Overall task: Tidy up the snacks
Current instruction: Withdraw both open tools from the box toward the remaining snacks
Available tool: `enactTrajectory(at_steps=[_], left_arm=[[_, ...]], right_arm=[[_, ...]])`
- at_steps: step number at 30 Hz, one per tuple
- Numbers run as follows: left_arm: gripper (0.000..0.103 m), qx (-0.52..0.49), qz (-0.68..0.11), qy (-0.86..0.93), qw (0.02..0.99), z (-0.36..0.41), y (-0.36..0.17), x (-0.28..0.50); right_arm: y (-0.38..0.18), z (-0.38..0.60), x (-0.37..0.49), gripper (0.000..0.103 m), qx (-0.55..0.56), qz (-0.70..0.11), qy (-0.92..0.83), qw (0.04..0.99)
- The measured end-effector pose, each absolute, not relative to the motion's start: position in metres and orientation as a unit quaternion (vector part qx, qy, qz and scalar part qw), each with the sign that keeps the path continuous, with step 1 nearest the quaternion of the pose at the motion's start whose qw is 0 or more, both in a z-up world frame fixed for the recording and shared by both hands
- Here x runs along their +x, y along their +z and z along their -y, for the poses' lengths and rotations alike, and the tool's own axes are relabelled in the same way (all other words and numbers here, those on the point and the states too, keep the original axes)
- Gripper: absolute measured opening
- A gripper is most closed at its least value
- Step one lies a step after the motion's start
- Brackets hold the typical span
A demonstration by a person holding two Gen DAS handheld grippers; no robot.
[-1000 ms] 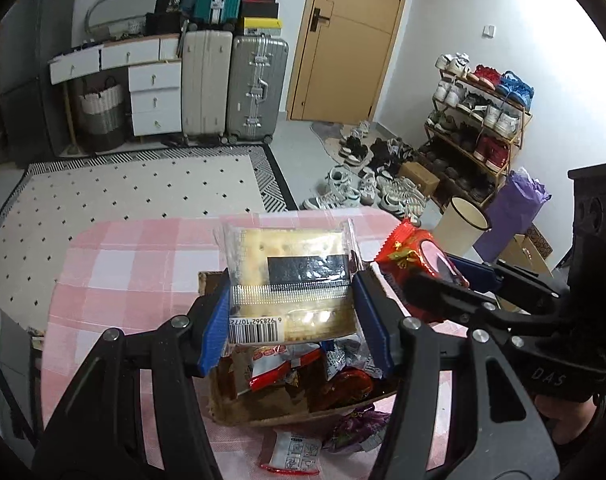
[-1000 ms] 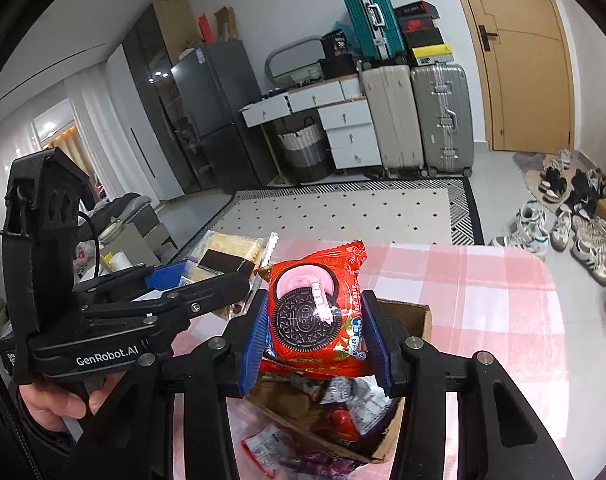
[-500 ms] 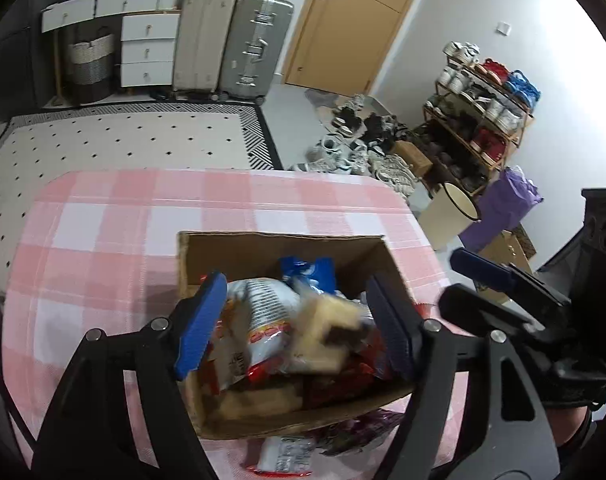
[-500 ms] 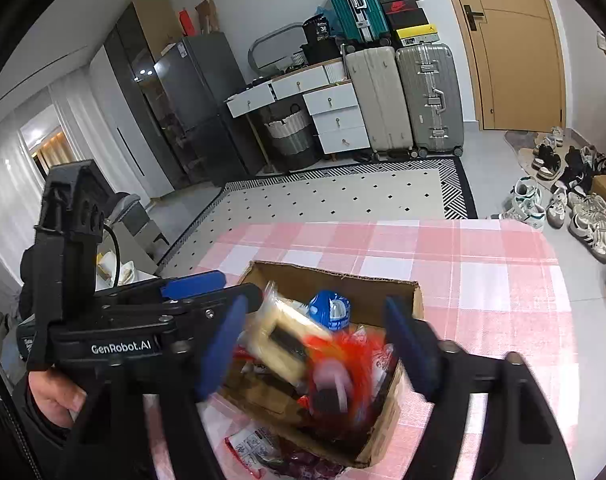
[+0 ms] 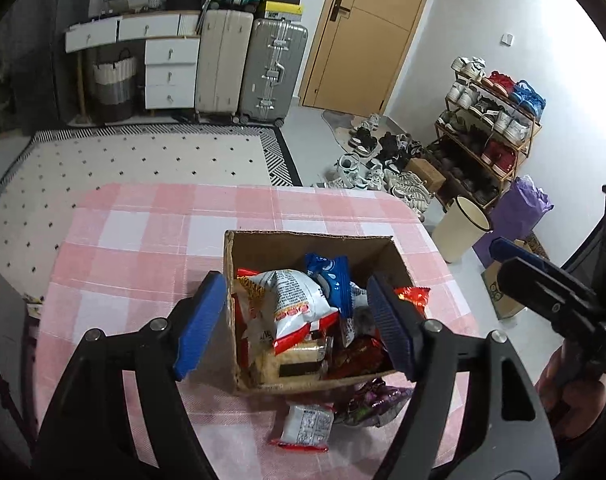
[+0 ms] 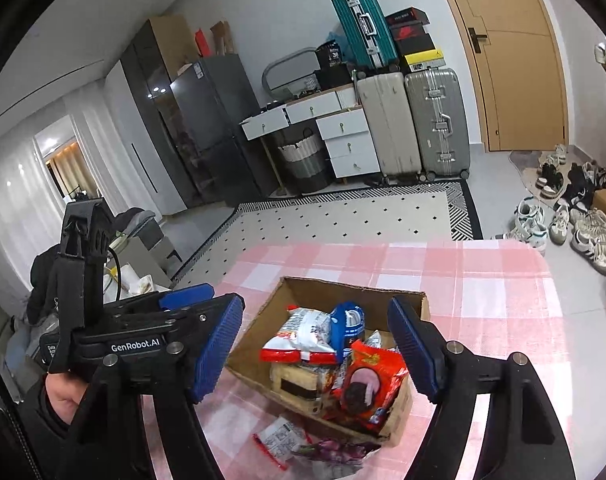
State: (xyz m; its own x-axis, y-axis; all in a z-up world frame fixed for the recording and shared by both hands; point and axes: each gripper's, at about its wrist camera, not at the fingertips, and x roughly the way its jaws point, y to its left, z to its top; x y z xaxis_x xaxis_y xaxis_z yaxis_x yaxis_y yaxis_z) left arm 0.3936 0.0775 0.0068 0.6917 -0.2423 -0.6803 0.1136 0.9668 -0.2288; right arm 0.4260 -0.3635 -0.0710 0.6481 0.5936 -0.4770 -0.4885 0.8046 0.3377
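Both grippers hang over the snack box with their blue pads spread and nothing between them. Nearest, below the left gripper [image 5: 297,322], a white-and-red packet [image 5: 305,426] and a purple wrapper [image 5: 377,400] lie on the pink checked tablecloth [image 5: 143,248], just outside the near wall of the cardboard box [image 5: 229,264]. Directly under its fingers the box holds a cracker pack [image 5: 293,362], a white chip bag [image 5: 291,300] and, farther in, a blue cookie pack [image 5: 335,280]. Below the right gripper [image 6: 315,346], a red cookie pack [image 6: 369,380] rests at the box's near corner. Beyond the table lie a dotted rug [image 6: 343,216] and suitcases [image 6: 415,120].
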Motion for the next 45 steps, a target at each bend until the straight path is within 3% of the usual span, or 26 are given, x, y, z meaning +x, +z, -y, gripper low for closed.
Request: enactTrajectory(at_steps=[7,9,23,28,45], left_arm=[[0.072,-0.054,-0.352,-0.086,0.930,-0.065,0.029,0.354],[0.080,-0.050,-0.345,-0.084,0.934,-0.062,0.033,0.342],[0.087,-0.028,-0.322,-0.059,0.944,-0.049,0.048,0.281],[0.102,-0.033,-0.322,-0.070,0.944,-0.048,0.045,0.264],[0.102,-0.081,-0.316,-0.058,0.943,-0.066,0.001,0.234]], right_arm=[[-0.054,0.363,0.392,0.079,0.080,-0.272,0.310,0.907],[-0.051,0.363,0.382,0.083,0.078,-0.264,0.312,0.909],[-0.051,0.375,0.329,0.095,0.077,-0.242,0.311,0.916],[-0.060,0.379,0.318,0.097,0.081,-0.243,0.306,0.917],[-0.116,0.395,0.294,0.102,0.103,-0.253,0.280,0.920]])
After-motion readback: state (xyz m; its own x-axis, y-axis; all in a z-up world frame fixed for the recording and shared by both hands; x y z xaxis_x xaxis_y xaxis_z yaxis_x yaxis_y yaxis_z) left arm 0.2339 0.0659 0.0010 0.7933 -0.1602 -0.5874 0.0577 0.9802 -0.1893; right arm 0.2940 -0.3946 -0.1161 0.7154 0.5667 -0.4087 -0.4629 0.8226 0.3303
